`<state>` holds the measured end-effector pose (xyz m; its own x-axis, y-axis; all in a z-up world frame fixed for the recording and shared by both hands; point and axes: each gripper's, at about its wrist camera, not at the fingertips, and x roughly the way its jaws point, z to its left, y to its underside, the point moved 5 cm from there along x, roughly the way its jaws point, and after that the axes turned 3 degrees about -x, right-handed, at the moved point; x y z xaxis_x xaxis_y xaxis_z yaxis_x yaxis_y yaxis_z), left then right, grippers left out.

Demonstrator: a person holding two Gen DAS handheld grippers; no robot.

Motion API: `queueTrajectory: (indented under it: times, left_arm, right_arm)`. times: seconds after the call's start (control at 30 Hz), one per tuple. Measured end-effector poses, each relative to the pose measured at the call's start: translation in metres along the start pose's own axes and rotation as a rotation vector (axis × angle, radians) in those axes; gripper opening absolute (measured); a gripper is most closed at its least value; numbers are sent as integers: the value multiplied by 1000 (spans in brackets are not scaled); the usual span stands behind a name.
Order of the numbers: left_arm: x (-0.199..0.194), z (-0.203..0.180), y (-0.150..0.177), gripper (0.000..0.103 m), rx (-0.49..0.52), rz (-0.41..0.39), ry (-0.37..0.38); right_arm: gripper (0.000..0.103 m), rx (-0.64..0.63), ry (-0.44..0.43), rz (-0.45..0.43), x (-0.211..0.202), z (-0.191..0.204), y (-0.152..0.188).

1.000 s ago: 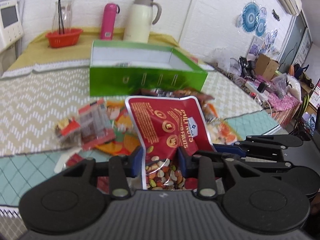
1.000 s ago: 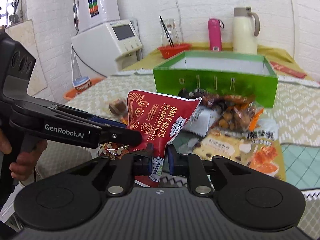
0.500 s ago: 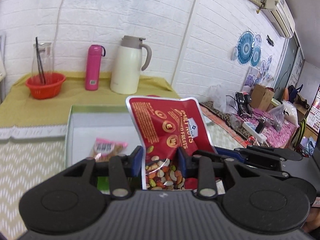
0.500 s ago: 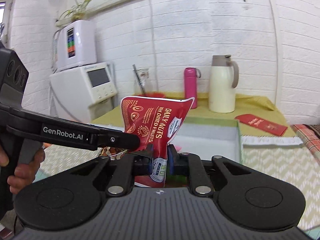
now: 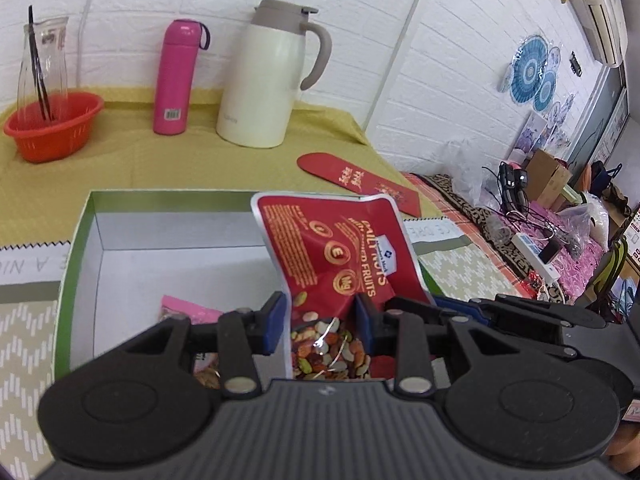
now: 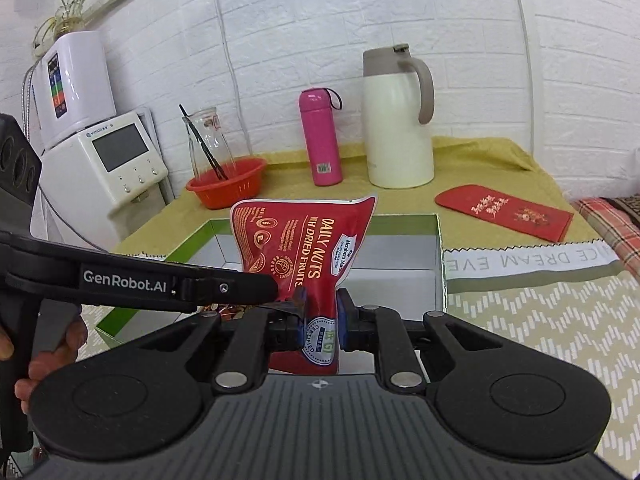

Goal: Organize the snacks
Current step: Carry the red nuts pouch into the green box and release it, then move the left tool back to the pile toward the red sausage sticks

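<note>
left gripper (image 5: 320, 322): clamps red foil nut pouch (image 5: 340, 256)
right gripper (image 6: 320, 316): clamps same pouch
hidden: pouch's bottom edge, behind both grippers
ahead: green-rimmed white cardboard box (image 5: 86, 248)

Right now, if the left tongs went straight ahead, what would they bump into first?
The left tongs already grip the red nut bag. Straight ahead, they would probably meet the back wall of the green box first, though depth is hard to judge here.

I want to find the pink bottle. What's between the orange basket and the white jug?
The pink bottle stands between the orange basket and the white jug, clearest in the right wrist view.
</note>
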<state>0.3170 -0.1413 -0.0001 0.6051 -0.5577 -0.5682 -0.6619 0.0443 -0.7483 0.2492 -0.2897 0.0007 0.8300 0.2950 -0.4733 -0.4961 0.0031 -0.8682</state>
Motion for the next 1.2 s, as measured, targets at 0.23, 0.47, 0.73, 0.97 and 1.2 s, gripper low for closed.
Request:
queueTrajectory:
  times: [0.23, 0.47, 0.73, 0.97, 1.2]
  left_arm:
    - [19, 14, 6, 38, -11, 49, -32]
    - [3, 14, -2, 71, -19, -60, -84]
    - [-30, 5, -7, 90, 24, -157, -231]
    - [-73, -11, 4, 90, 23, -210, -207]
    - [-128, -34, 43, 90, 44, -250, -143]
  right_arm:
    - [29, 5, -3, 53, 21, -4, 7]
    - [103, -123, 28, 17, 18, 0, 7]
    - [103, -241, 71, -63, -8, 17, 5]
    - [103, -243, 75, -75, -49, 33, 8]
    - [103, -202, 80, -105, -107, 44, 33]
